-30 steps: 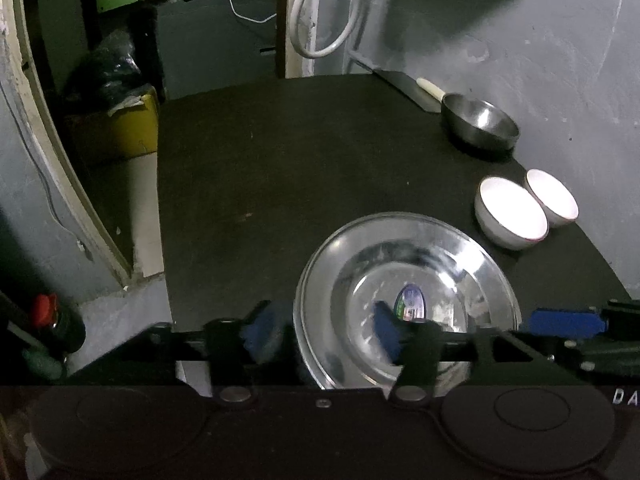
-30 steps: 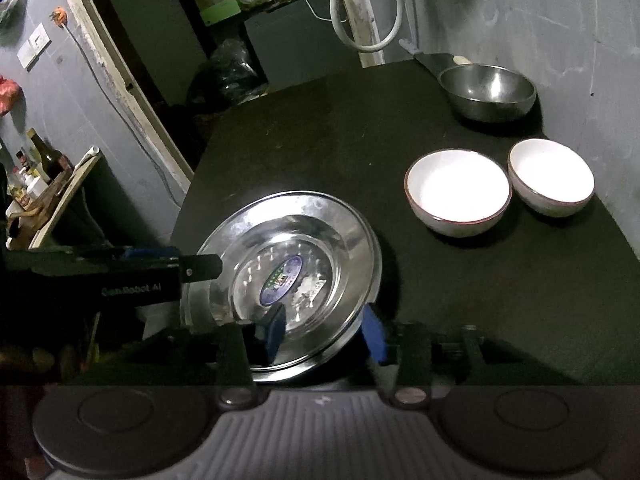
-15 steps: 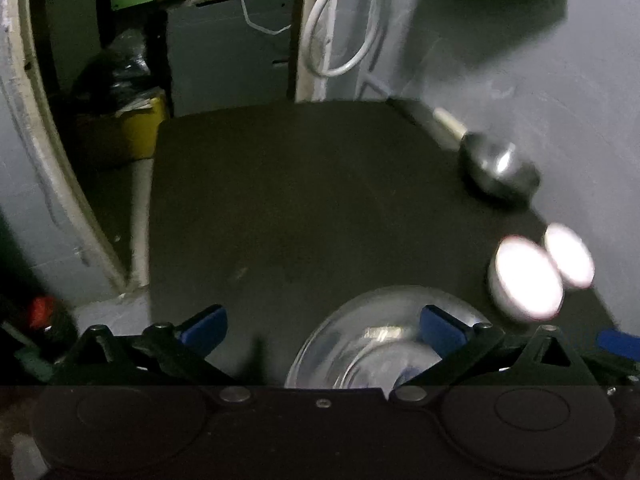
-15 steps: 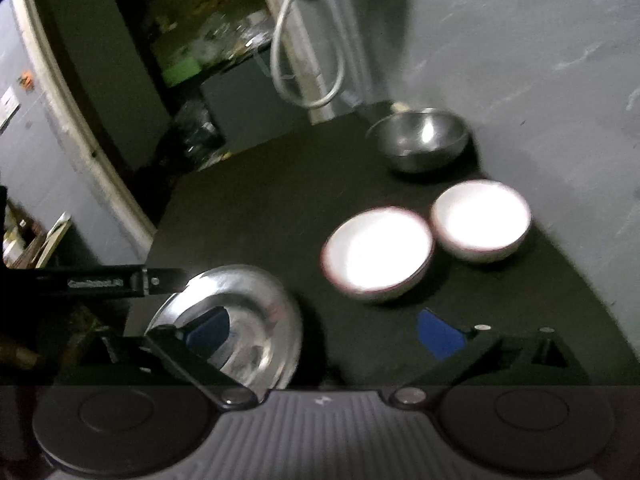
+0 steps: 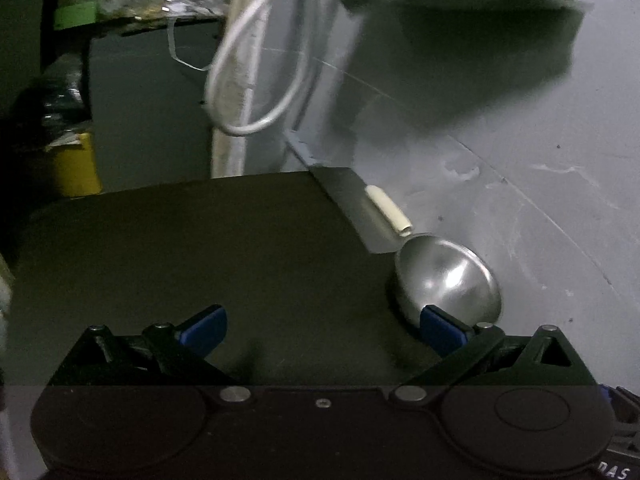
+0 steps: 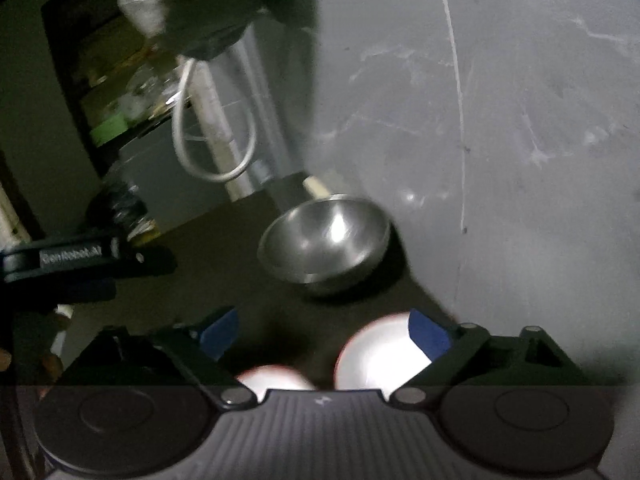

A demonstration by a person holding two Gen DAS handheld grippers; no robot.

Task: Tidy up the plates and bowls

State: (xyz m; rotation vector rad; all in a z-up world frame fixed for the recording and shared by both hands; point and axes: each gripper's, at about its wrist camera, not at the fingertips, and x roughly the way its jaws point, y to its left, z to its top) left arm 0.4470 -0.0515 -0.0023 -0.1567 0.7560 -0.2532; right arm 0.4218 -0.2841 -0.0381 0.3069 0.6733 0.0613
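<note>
A steel bowl (image 5: 448, 280) stands at the back right of the black table (image 5: 200, 248), close to the grey wall; it also shows in the right wrist view (image 6: 326, 236). My left gripper (image 5: 322, 326) is open and empty above the table, its right fingertip (image 5: 442, 326) just in front of the steel bowl. My right gripper (image 6: 324, 330) is open and empty above two white bowls with red rims, one at the right (image 6: 376, 356) and one at the lower middle (image 6: 274, 378). The steel plate is out of view.
A cleaver (image 5: 356, 208) with a pale handle lies behind the steel bowl by the wall. A white hose (image 5: 256, 80) hangs on a post behind the table. A yellow bin (image 5: 76, 168) stands on the floor at the left. The left gripper's body (image 6: 80, 264) shows in the right wrist view.
Both grippers have let go of the steel plate and opened wide. Both have moved forward and tilted up, so the plate has dropped out of view and the steel bowl is nearer.
</note>
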